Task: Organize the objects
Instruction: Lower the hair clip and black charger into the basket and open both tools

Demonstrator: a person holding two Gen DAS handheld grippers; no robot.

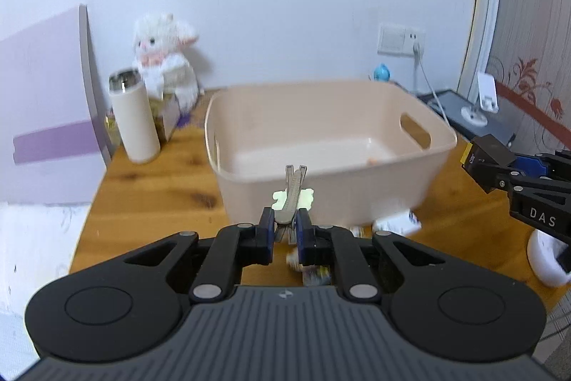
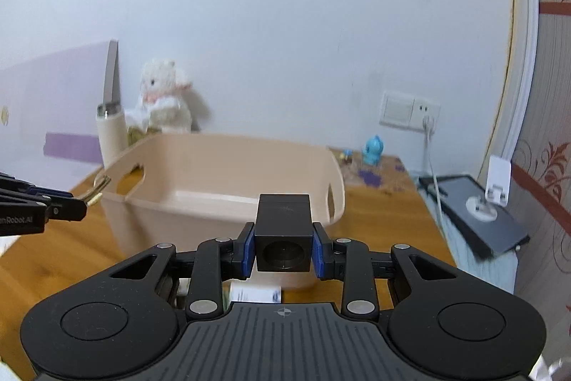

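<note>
The beige bin [image 1: 321, 131] on the wooden table [image 1: 150, 188] holds only a small orange speck [image 1: 372, 161]. The left gripper [image 1: 285, 224] is clamped on keys [image 1: 292, 191]; the right gripper [image 2: 283, 250] is clamped on a black cube [image 2: 283, 232].

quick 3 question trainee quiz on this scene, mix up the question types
1. True or false: both grippers hold something.
2. What does the right gripper grip? A) black cube B) white tumbler C) plush rabbit
3. Fill in: the left gripper holds a metal ____ that points toward the bin.

Key:
1. True. The left gripper is shut on the clip, and the right gripper is shut on the cube.
2. A. The tumbler and the rabbit stand behind, on the table.
3. clip
</note>
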